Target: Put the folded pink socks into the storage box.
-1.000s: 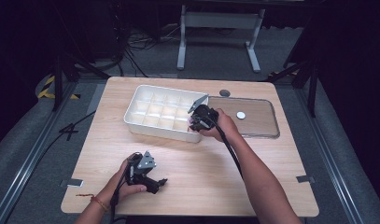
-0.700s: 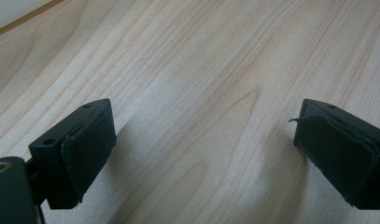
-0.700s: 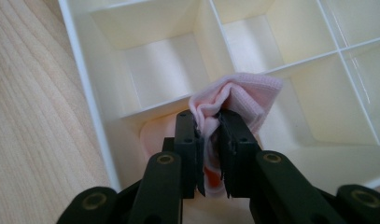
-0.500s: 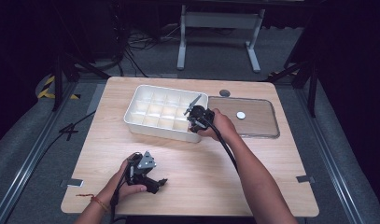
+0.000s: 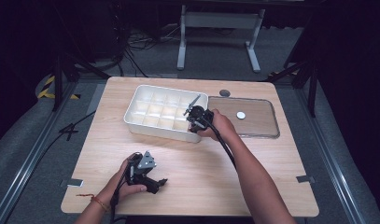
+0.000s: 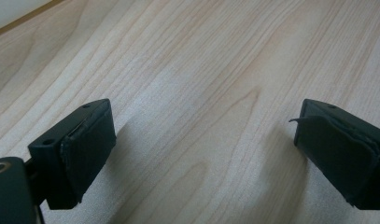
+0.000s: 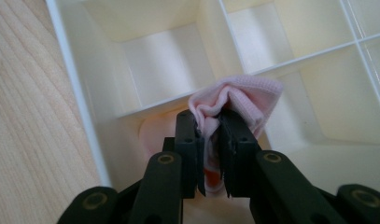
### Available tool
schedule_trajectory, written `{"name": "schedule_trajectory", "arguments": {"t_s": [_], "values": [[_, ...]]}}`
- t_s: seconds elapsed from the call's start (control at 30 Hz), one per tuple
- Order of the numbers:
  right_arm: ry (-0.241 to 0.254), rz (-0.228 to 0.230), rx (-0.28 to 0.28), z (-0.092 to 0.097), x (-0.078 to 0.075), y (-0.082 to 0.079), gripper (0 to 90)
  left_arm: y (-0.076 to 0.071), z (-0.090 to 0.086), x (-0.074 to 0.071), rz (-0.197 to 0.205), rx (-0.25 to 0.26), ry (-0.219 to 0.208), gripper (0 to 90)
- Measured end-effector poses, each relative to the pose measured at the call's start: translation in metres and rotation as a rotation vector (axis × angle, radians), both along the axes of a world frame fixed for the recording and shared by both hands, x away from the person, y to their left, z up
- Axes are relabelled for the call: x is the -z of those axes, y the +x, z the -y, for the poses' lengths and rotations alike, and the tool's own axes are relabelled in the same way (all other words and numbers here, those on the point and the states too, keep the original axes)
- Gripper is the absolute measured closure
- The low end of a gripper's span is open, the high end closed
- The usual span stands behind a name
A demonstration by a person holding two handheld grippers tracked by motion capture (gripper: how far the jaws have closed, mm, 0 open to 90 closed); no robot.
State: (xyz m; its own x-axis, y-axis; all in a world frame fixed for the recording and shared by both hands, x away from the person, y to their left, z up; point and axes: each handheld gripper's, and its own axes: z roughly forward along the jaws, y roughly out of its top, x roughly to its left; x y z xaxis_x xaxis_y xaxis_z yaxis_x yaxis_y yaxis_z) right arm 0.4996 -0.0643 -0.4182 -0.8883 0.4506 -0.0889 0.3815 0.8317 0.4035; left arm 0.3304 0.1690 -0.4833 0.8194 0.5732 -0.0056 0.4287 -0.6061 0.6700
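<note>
Left hand (image 5: 127, 179) low at the near left, gripping the left black two-jaw gripper (image 6: 204, 154), jaws spread wide apart just above the surface. Right forearm stretched far toward centre, right black two-jaw gripper (image 7: 211, 140) angled downward, jaws pinched tight on a bunched fold of pale pink fabric (image 7: 239, 100).

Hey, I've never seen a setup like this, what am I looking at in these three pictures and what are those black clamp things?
A person sits at a wooden table and holds a hand-operated gripper in each hand; no robot is involved. The high view looks down from above. The other two pictures come from small cameras riding on the grippers, looking along their black fingers. On the table lie a white divided tray and, beside it, a clear lid with a small round knob. The left gripper rests low near the table's front edge, fingers wide apart, holding nothing. The right gripper is at the tray, pinching a pink cloth over one of the tray's compartments.
</note>
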Motion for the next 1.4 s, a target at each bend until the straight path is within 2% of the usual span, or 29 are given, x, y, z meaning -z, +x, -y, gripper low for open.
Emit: {"name": "schedule_trajectory", "arguments": {"t_s": [0.23, 0.63, 0.83, 1.0, 1.03, 1.2, 1.4], "values": [[0.017, 0.003, 0.005, 0.002, 0.001, 0.0, 78.3, 0.0, 0.0, 0.0, 0.0, 0.001, 0.001, 5.6], [0.115, 0.006, 0.033, 0.016, -0.004, -0.004, 73.5, 0.0, 0.0, 0.0, 0.0, 0.0, -0.001, 5.5], [0.181, 0.032, 0.045, 0.027, -0.016, -0.01, 71.6, 0.0, 0.0, 0.0, -0.001, 0.0, 0.0, 5.5], [0.228, 0.075, 0.029, 0.031, -0.026, -0.02, 70.0, 0.0, 0.0, 0.0, -0.001, 0.0, 0.0, 5.6], [0.221, 0.09, 0.029, 0.032, -0.028, -0.022, 69.1, 0.0, 0.0, 0.0, -0.001, 0.0, 0.0, 5.5], [0.234, 0.103, 0.019, 0.036, -0.031, -0.029, 66.7, 0.0, 0.0, 0.0, -0.003, 0.001, 0.003, 5.5], [0.245, 0.138, 0.018, 0.048, -0.037, -0.039, 62.8, 0.0, 0.0, 0.0, -0.006, 0.002, 0.002, 5.5]]}}
